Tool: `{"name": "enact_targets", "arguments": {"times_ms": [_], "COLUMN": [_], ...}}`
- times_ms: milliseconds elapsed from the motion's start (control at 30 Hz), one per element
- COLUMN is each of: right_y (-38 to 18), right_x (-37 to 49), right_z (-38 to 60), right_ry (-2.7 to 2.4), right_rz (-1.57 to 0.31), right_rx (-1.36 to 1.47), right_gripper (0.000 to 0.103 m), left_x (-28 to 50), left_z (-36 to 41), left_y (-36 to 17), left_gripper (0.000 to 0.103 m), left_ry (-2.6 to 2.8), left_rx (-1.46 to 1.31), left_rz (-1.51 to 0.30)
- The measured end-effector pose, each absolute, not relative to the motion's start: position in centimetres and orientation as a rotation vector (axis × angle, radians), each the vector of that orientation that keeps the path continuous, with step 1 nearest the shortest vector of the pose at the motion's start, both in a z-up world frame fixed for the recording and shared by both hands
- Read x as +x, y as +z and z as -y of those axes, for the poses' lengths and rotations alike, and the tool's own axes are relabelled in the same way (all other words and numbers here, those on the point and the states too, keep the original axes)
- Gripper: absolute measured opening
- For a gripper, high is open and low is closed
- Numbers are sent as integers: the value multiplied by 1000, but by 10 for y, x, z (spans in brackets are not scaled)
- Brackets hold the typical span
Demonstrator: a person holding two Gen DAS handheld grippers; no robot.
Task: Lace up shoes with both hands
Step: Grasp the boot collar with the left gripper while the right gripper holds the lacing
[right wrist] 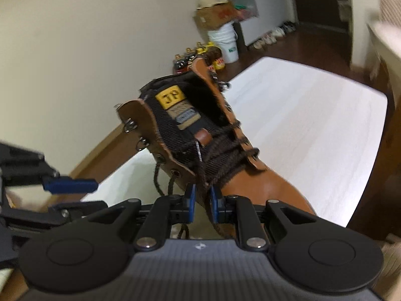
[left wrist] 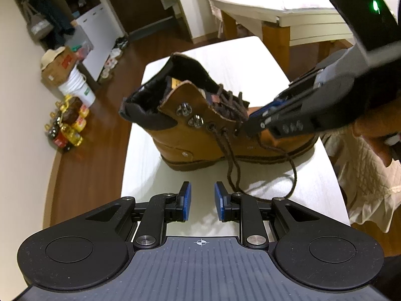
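Observation:
A tan leather boot (left wrist: 200, 135) stands on a small white table (left wrist: 250, 57), toe to the right, its collar and tongue open. Its dark brown laces (left wrist: 231, 165) hang from the near eyelets down onto the table. My left gripper (left wrist: 202, 195) is open just in front of the boot, with nothing between its pads and the laces just to its right. My right gripper (left wrist: 255, 123) reaches in from the right onto the lacing. In the right wrist view this right gripper (right wrist: 203, 197) stands narrowly open astride a lace strand (right wrist: 201, 173) over the boot (right wrist: 263, 183). The left gripper (right wrist: 100, 194) shows at the left.
A person's hand (left wrist: 376, 135) holds the right gripper. On the wooden floor to the left are several bottles (left wrist: 67, 125) and a white bucket (left wrist: 77, 90) under a cardboard box. A larger table (left wrist: 288, 2) stands behind, and a quilted cloth (left wrist: 363, 175) hangs at the right.

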State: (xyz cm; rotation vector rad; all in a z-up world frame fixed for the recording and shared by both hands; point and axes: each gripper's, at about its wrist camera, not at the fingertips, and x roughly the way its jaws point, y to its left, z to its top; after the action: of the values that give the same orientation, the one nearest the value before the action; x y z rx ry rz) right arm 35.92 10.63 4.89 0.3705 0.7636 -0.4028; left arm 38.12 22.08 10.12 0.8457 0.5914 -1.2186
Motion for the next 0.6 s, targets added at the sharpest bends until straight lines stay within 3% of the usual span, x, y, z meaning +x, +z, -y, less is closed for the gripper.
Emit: {"name": "enact_targets", "arguments": {"times_ms": [233,333,600], "right_y": [60,60,69], "right_x": [330,317,308], "right_z": [-84,-71,-76], "right_ry": [-348,-346,-519], "right_rz": [-661,-609,-519], "right_rx": [677,825,900], "right_gripper": [3,3,3], "left_x": [430,473,544], "left_z": [-199,-165,-78], "left_y": [161,182,150], "left_gripper": [23,24,28], "left_ry": [-1409,-1471,-1679], "left_rx": [759,707,789], "left_rz": [-621,-737,-1086]}}
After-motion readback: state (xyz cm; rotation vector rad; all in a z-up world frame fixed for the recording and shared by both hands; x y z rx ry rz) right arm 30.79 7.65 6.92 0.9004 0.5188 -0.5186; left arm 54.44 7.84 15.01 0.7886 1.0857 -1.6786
